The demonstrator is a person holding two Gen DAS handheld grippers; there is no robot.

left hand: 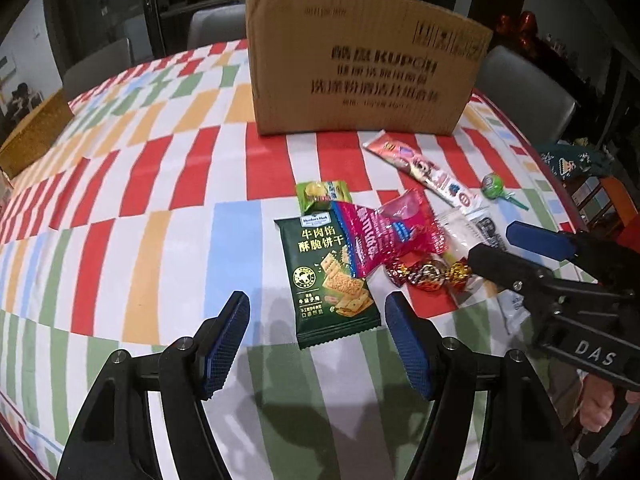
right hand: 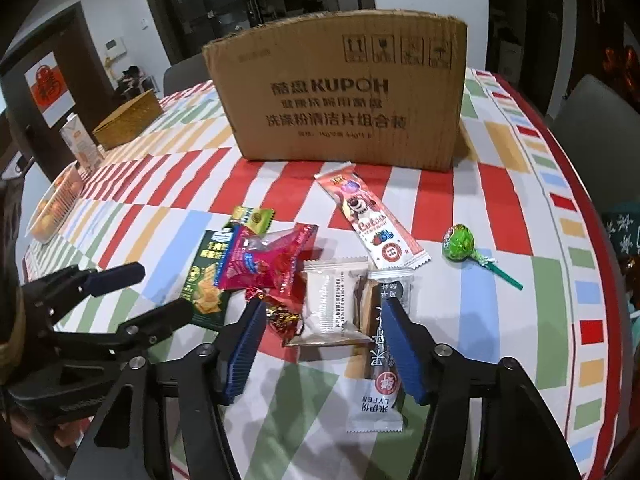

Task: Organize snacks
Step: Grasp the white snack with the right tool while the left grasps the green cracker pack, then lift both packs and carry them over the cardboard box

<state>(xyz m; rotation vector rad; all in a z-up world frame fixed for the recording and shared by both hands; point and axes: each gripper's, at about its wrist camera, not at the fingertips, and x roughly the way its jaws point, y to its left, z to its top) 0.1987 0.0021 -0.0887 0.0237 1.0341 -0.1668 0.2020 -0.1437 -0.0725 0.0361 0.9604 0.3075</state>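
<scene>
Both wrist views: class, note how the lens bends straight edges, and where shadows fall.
Left wrist view: the cardboard box top edge bows, the tablecloth stripes curve, and soft shadows lie between the left gripper fingers. Right wrist view: same bowing; corners go black.

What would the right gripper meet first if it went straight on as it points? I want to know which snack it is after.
Probably the white snack packet lying between the right gripper's open fingers; depth is unclear.

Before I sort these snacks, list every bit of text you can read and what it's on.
"KUPOH": cardboard box; the Chinese lines beneath are blurred.
"Members Mark", "牛肉馅酥脆饼干": green cracker packet.
"LYFEN": white sachet.
"DAS": right gripper body.
Long red wafer bar and pink bag: too blurred.
</scene>
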